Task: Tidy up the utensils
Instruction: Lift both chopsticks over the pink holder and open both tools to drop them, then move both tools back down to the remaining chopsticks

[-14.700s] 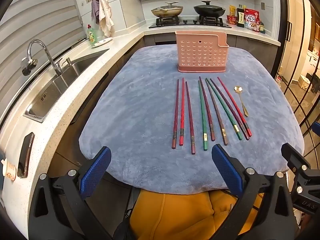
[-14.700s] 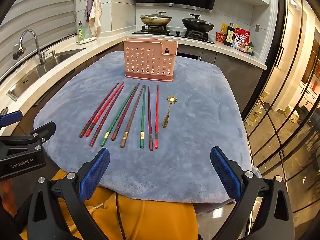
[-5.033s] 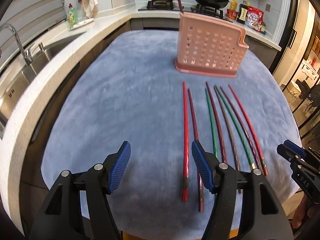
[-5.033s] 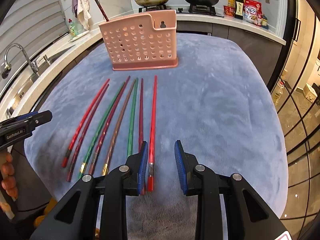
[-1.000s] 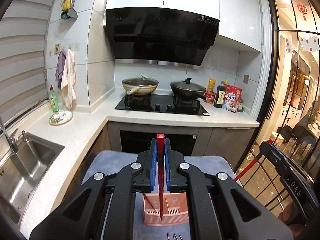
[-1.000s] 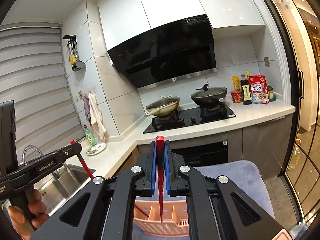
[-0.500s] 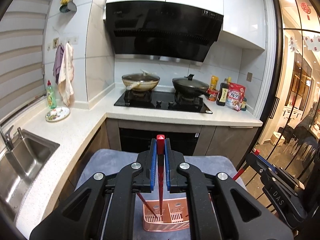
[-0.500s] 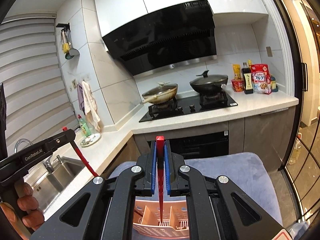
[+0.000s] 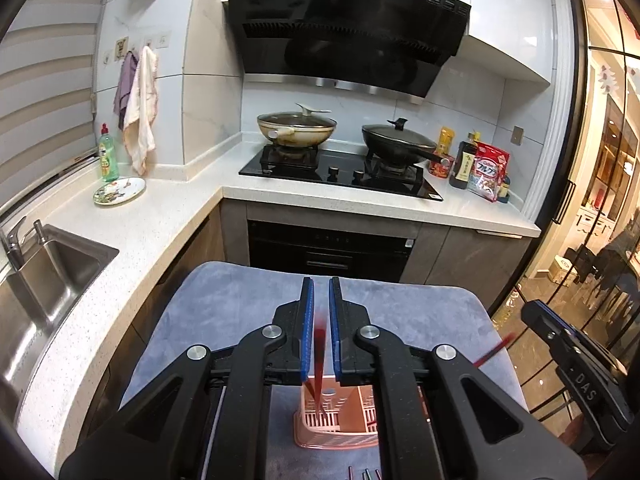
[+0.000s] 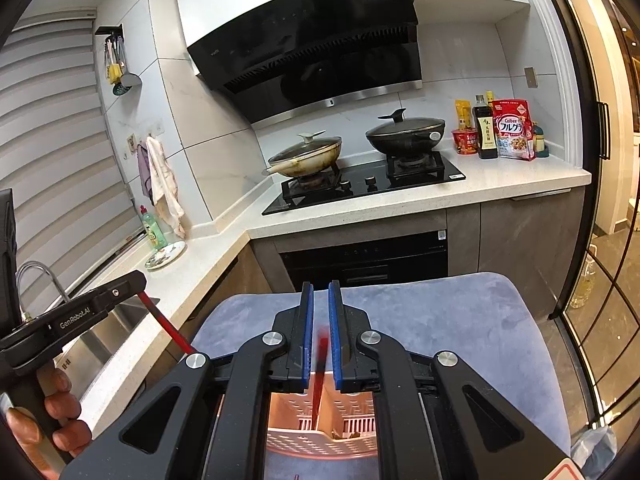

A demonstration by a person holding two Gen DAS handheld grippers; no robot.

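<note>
Both grippers hover above the pink perforated utensil basket (image 9: 340,420), which stands on the grey-blue cloth (image 9: 240,304). My left gripper (image 9: 321,332) has its jaws slightly parted around a blurred red chopstick (image 9: 319,360) that drops tip-down into the basket. My right gripper (image 10: 321,336) likewise has a small gap around a blurred red chopstick (image 10: 319,376) falling into the basket (image 10: 320,436). The other gripper shows in each view, the right one (image 9: 580,380) and the left one (image 10: 80,312).
Tips of several chopsticks (image 9: 366,474) lie on the cloth at the bottom edge. A sink (image 9: 44,280) is to the left. A stove with two pans (image 9: 340,160) is behind, with bottles and a cereal bag (image 9: 486,176) at its right. A glass door (image 9: 600,200) is at the right.
Both grippers have lowered toward the basket and opened slightly. The two red chopsticks, gripped upright before, now slide down blurred between the jaws into the basket.
</note>
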